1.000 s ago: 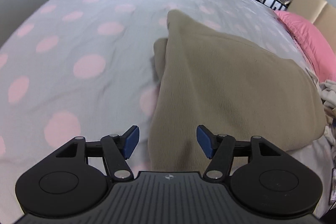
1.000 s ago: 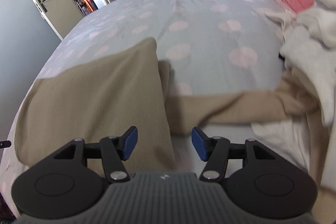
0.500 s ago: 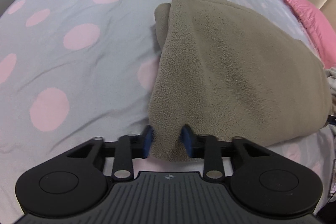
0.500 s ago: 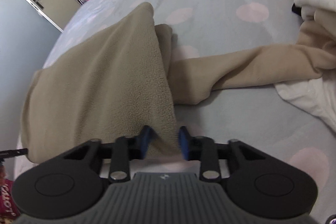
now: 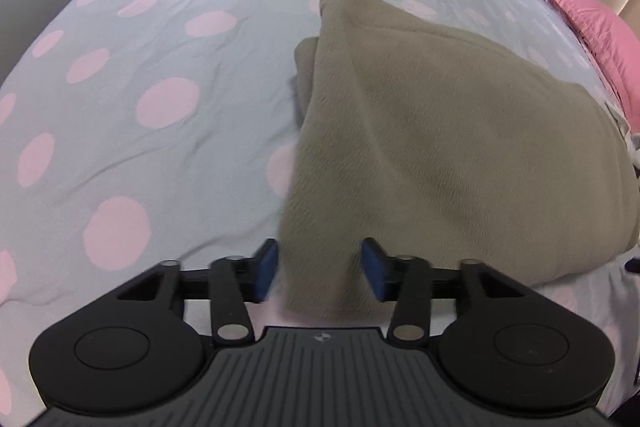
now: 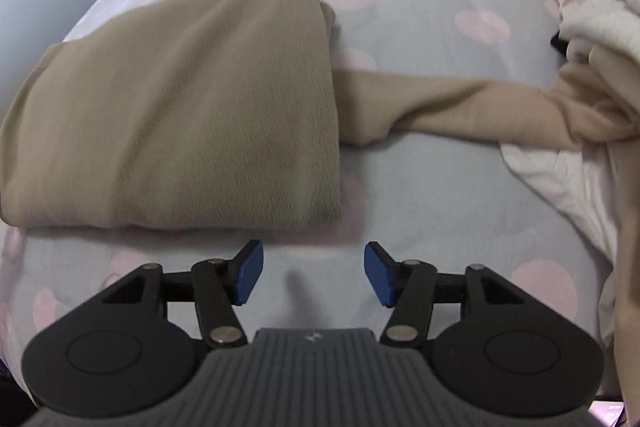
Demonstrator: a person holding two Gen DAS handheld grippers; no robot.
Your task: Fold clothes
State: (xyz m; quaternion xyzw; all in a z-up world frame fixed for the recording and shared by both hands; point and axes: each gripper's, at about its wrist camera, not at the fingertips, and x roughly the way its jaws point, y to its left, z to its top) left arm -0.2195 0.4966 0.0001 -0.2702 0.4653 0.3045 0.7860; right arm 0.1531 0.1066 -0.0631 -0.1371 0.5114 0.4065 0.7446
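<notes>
Olive fleece garment (image 5: 440, 131), folded, lies on the dotted bed (image 5: 160, 67), both grippers' fingers having just opened: left gripper (image 5: 319, 274) apart astride its corner, right gripper (image 6: 313, 275) apart and empty, apparently releasing it.

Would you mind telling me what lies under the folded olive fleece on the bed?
Under the folded olive fleece lies the spotted bedspread. A tan sleeve emerges from beneath its right edge. How far that sleeve continues underneath is covered.
</notes>
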